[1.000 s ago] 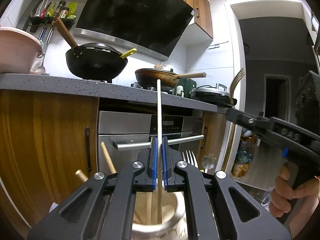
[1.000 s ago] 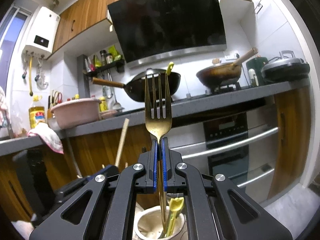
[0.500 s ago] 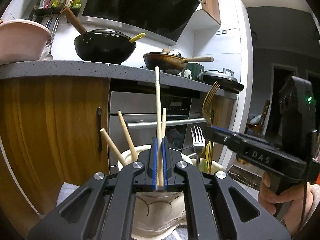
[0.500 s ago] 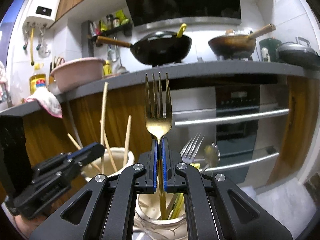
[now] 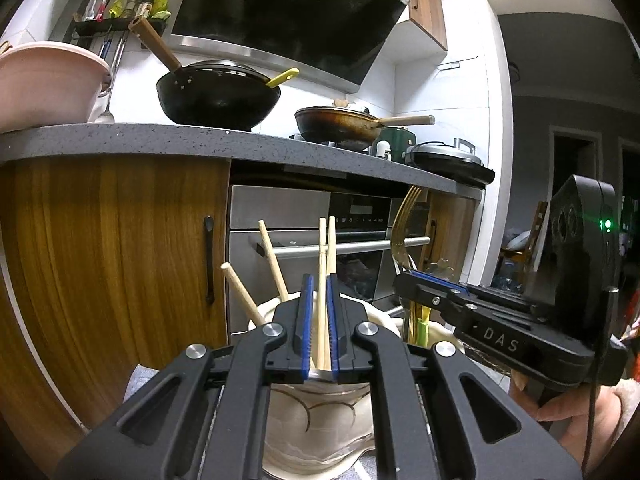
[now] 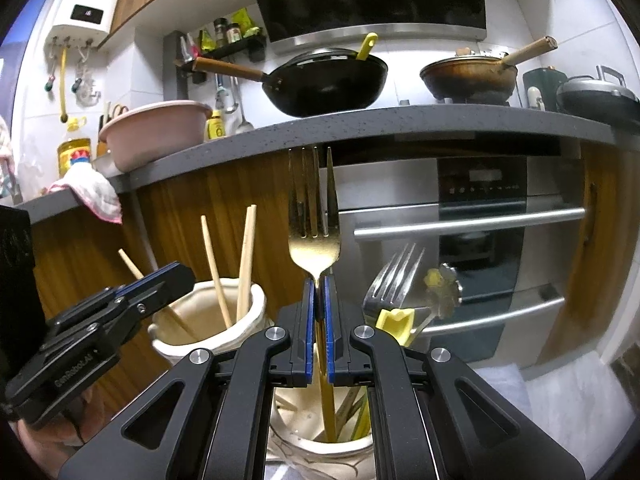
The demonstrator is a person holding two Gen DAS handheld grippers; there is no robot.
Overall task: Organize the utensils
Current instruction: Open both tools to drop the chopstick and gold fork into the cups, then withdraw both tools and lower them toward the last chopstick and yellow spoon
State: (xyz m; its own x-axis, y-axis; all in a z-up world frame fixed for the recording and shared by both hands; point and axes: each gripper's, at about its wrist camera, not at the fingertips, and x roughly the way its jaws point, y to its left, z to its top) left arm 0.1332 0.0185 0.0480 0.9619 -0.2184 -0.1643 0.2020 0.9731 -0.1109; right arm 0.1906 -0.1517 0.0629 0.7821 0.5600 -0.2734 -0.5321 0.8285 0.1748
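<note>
My left gripper [image 5: 319,320] stands open over a cream ceramic holder [image 5: 316,420]; several wooden chopsticks [image 5: 322,280] stand in the holder, two between the blue pads with gaps either side. My right gripper [image 6: 319,312] is shut on the neck of a gold fork [image 6: 314,216], tines up, its handle down inside a second cream holder [image 6: 320,446] that also holds a silver fork [image 6: 394,280], a spoon and a yellow utensil. The chopstick holder [image 6: 212,320] shows at left in the right wrist view, with the left gripper [image 6: 160,284] above it. The right gripper [image 5: 416,280] and gold fork [image 5: 404,224] show at right in the left wrist view.
Both holders stand on a grey cloth [image 6: 560,396] in front of a wooden cabinet [image 5: 112,260] and a steel oven [image 6: 480,216]. A grey counter [image 5: 200,140] above carries a black wok [image 5: 218,98], a brown pan [image 5: 340,124] and a pink basin [image 5: 44,84].
The left gripper lowered its chopstick into the holder and opened; the chopstick now stands loose among the others. The right gripper lowered the gold fork into the second holder, still gripping it.
</note>
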